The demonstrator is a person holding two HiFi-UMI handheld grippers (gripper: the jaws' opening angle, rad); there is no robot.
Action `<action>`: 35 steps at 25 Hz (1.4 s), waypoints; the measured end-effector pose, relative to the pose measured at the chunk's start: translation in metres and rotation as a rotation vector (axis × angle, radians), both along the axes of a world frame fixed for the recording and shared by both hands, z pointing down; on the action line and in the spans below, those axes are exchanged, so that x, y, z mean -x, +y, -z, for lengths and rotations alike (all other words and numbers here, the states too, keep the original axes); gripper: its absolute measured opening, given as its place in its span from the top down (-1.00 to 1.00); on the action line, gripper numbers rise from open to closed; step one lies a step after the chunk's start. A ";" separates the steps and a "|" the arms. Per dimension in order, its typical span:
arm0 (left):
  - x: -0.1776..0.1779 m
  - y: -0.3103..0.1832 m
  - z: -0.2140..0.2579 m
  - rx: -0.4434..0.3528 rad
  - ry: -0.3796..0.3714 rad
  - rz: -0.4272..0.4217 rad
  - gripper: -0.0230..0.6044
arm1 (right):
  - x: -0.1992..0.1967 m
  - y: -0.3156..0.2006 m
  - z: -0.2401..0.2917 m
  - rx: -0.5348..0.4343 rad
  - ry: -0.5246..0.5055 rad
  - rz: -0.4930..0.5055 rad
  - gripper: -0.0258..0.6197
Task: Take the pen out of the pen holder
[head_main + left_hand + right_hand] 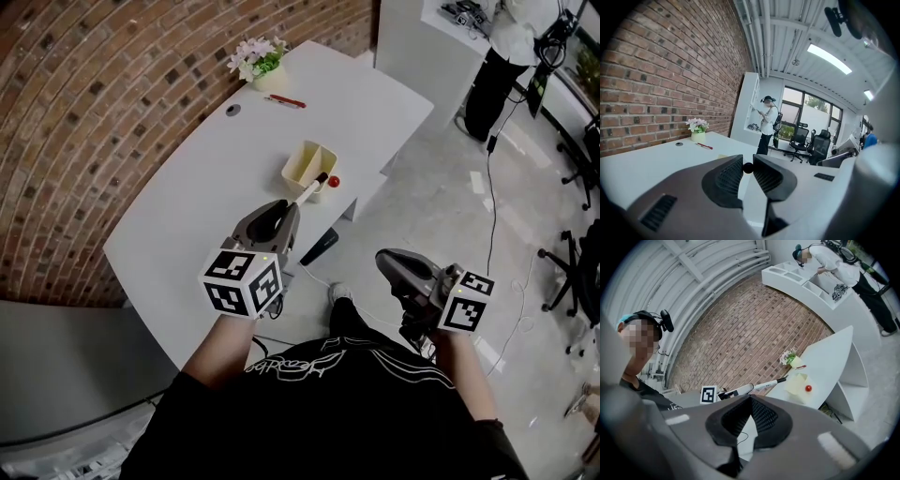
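the pen (310,189) is clamped in the left gripper (748,165), tip seemingly just over the pen holder (300,162); the right gripper (750,401) is seen closed, empty.

White, black-tipped pen (312,188) slants over cream pen holder (292,172).

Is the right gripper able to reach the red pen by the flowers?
Probably, with a long stretch: the right gripper is empty, and the red pen lies in the open on the table.
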State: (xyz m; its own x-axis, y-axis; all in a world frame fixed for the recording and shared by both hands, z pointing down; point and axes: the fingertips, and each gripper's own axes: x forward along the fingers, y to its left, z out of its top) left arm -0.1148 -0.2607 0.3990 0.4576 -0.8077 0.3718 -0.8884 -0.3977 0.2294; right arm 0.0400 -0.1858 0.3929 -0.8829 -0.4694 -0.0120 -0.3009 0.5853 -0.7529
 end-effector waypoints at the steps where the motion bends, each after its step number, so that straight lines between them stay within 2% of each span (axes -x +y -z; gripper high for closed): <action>1: 0.000 0.006 0.003 -0.004 0.010 -0.004 0.70 | 0.000 0.005 0.001 -0.004 0.001 0.000 0.91; 11: 0.004 0.070 0.034 -0.036 0.087 -0.051 0.70 | 0.010 0.048 0.021 -0.057 0.005 0.012 0.91; 21: 0.005 0.135 0.052 -0.061 0.159 -0.168 0.70 | 0.017 0.089 0.044 -0.120 0.024 -0.002 0.91; 29: 0.002 0.177 0.052 -0.033 0.226 -0.235 0.70 | 0.018 0.115 0.056 -0.155 0.041 -0.009 0.91; 35: -0.001 0.201 0.052 -0.029 0.243 -0.276 0.70 | 0.019 0.125 0.061 -0.181 0.041 -0.014 0.91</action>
State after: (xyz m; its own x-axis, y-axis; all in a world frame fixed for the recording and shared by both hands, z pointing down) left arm -0.1136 -0.0594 0.3469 0.7322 -0.6498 0.2042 -0.6673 -0.6245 0.4058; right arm 0.0210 -0.0603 0.3320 -0.8780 -0.4747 -0.0618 -0.3379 0.7060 -0.6224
